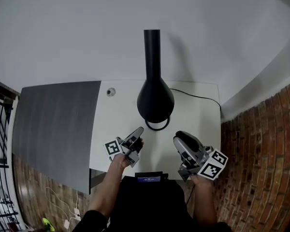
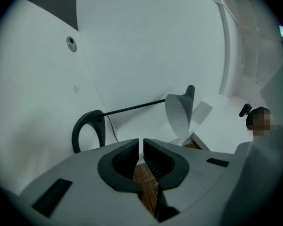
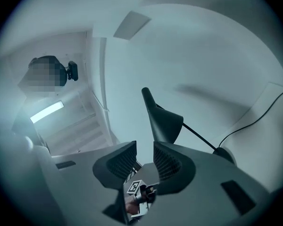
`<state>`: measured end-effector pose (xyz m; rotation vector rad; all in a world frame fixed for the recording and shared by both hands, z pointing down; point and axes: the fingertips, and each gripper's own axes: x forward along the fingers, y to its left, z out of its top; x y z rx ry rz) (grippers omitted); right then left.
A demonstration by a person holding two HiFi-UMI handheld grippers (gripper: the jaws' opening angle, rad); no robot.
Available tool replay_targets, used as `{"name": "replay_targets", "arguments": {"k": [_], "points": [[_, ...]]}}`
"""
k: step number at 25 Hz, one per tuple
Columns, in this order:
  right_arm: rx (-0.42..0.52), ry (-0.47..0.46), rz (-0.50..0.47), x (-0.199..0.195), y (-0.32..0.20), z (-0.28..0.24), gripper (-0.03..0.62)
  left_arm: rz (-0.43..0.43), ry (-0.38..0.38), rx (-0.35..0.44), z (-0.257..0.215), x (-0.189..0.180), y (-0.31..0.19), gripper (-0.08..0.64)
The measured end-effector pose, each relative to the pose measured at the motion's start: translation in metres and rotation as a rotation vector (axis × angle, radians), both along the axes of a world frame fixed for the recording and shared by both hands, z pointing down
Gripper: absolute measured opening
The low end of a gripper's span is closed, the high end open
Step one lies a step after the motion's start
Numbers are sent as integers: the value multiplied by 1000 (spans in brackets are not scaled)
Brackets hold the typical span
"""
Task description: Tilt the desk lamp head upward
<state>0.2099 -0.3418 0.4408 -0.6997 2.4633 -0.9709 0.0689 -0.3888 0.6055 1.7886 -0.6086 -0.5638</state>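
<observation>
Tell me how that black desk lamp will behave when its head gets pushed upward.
The lamp head looks rigid and smooth, so jaws may slip on it. Its thin arm probably pivots rather than bends. The open ring base looks light, so the lamp might tip or slide.

No words, brands or numbers can be read. Only black-and-white square patterns show, on the marker cube (image 1: 112, 147) of the left gripper (image 1: 138, 132) and the marker cube (image 1: 213, 165) of the right gripper (image 1: 179, 139).

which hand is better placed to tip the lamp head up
Probably right: the right gripper has jaws apart and empty, the lamp head straight ahead; the left gripper is shut, the head off to its side.
</observation>
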Motion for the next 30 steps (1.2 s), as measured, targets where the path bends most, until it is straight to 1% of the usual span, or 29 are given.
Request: {"name": "replay_targets", "arguments": {"k": [2, 4, 8, 10, 13, 16, 19, 21, 24, 27, 30], "points": [[-13, 13, -26, -10, -2, 6, 99, 15, -25, -35, 18, 4, -2, 21], [-17, 41, -43, -18, -5, 9, 101, 34, -38, -49, 34, 11, -6, 21], [-31, 74, -28, -27, -11, 12, 101, 96, -84, -78, 67, 25, -15, 21], [-46, 101, -16, -29, -13, 17, 101, 109, -80, -99, 78, 30, -19, 20], [-85, 142, 3, -33, -17, 30, 101, 106, -52, -142, 91, 36, -26, 20], [-120, 166, 17, -36, -19, 41, 105, 124, -75, -172, 111, 40, -31, 20], [-138, 166, 21, -40, -21, 44, 107, 125, -46, -215, 121, 42, -36, 14], [-141, 159, 24, -42, -23, 43, 113, 121, -33, -258, 125, 43, -41, 14], [-149, 148, 26, -44, -24, 42, 137, 129, -37, -316, 130, 46, -42, 14], [-160, 141, 17, -48, -26, 43, 153, 135, -57, -325, 130, 47, -44, 12], [-167, 130, 4, -53, -29, 45, 158, 124, -45, -335, 131, 45, -45, 12]]}}
